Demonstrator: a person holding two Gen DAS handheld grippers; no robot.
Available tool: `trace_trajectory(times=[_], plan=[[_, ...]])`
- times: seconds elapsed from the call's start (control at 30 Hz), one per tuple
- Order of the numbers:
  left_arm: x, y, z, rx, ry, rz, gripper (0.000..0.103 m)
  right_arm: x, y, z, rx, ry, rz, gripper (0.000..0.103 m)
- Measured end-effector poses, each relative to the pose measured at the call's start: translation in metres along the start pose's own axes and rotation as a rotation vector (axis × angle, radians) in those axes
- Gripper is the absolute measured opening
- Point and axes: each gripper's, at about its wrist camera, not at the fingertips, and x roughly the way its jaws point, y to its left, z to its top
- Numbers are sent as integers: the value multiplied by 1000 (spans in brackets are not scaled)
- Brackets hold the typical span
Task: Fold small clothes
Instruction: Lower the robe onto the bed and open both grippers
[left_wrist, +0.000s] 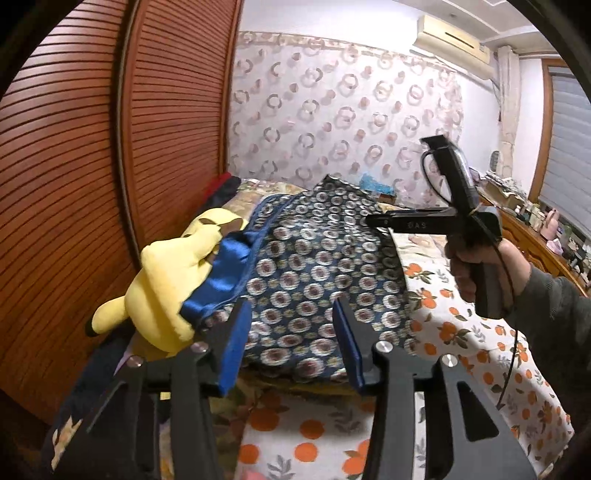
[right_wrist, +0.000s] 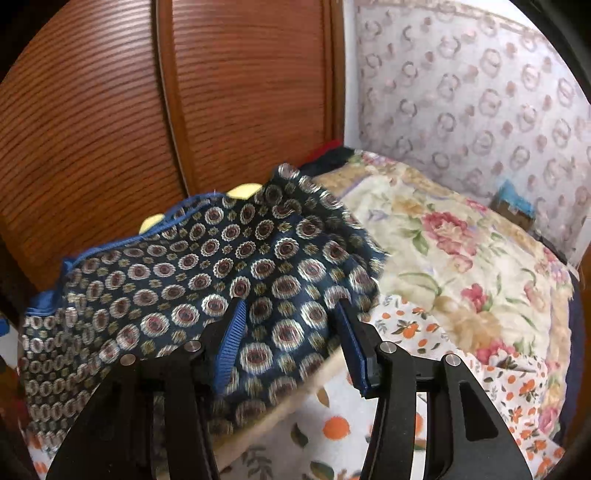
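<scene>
Here the patterned navy garment (left_wrist: 314, 273) lies along the bed's (left_wrist: 480, 332) left edge, against a yellow Pikachu plush (left_wrist: 166, 280). Left gripper (left_wrist: 291, 343) and right gripper (right_wrist: 291, 339), lettered "GAS", both gape, holding nothing.

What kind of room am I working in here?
Most likely a home bedroom: a bed with an orange-print sheet and floral quilt, a louvred wooden wardrobe door beside it, and a wall air conditioner above patterned wallpaper.
</scene>
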Motion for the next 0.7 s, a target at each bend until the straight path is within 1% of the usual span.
trace_trajectory(times=[0.1, 0.27, 0.3, 0.4, 0.5, 0.6, 0.7], plan=[[-3, -14, 4, 18, -9, -12, 44, -35, -2, -7, 20, -54, -7, 51], [-9, -41, 5, 51, -18, -63, 44, -102, -1, -37, 46, -130, -32, 51], [-11, -47, 4, 58, -19, -74, 45, -114, -1, -45, 56, -133, -34, 55], [-13, -68, 1, 86, -12, -110, 45, -146, -2, -69, 77, -148, -57, 59], [-16, -88, -2, 114, -7, -131, 44, -178, -2, -95, 94, -160, -83, 65], [-20, -109, -8, 142, -6, -151, 45, -207, -5, -119, 137, -171, -113, 69], [-23, -132, -13, 175, -7, -167, 45, -240, -9, -149, 189, -185, -167, 70]])
